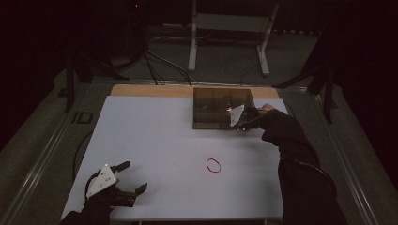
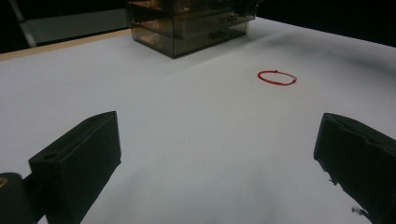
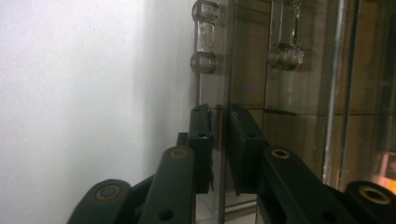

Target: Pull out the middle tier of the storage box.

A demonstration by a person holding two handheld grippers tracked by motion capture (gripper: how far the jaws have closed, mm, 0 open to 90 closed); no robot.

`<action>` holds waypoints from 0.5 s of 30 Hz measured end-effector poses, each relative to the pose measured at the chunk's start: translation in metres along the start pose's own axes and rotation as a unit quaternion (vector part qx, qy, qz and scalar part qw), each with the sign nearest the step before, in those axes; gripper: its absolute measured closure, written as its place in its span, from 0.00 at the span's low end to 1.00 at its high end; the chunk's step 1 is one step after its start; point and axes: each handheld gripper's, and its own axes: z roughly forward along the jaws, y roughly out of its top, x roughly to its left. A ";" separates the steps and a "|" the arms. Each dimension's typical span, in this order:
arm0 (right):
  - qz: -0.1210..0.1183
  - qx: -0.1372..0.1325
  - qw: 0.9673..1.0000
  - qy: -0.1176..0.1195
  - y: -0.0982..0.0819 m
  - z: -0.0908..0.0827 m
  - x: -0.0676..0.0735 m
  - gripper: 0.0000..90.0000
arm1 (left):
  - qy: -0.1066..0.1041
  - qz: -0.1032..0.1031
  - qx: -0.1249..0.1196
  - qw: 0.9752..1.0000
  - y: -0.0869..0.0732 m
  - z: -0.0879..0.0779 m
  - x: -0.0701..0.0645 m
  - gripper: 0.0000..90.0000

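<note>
The right tongs (image 3: 219,140) are pinching the thin front panel of a smoky transparent plastic drawer box (image 1: 220,108), which stands at the far side of the white desk (image 1: 155,136), toward its right. In the right gripper view the panel runs edge-on between the two black jaws, one pad on each face, and a clear dumbbell-shaped handle (image 3: 204,37) sits on the same panel, farther along it beyond the tips. So any pull would likely run back along the tongs' own line, away from the box body.

The left tongs (image 1: 126,180) rest spread wide and empty at the near left corner. A thin red rubber-band ring (image 1: 213,165) lies flat between the two hands, well apart from the box.

No brand, label or writing can be read anywhere.
</note>
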 end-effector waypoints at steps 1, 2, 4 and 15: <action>0.001 -0.002 1.000 0.003 0.000 0.000 -0.002 0.91 | 0.000 0.000 0.000 1.000 0.000 0.000 0.000 0.02; 0.001 -0.002 1.000 0.003 0.000 0.000 -0.002 0.91 | 0.000 0.000 0.000 1.000 0.000 0.000 0.000 0.02; 0.007 -0.002 1.000 0.008 0.000 0.000 -0.003 0.92 | 0.000 0.000 0.001 1.000 0.000 0.000 0.000 0.02; 0.017 -0.004 1.000 0.024 0.001 -0.003 -0.003 0.94 | 0.001 0.000 0.001 1.000 0.000 0.000 0.000 0.02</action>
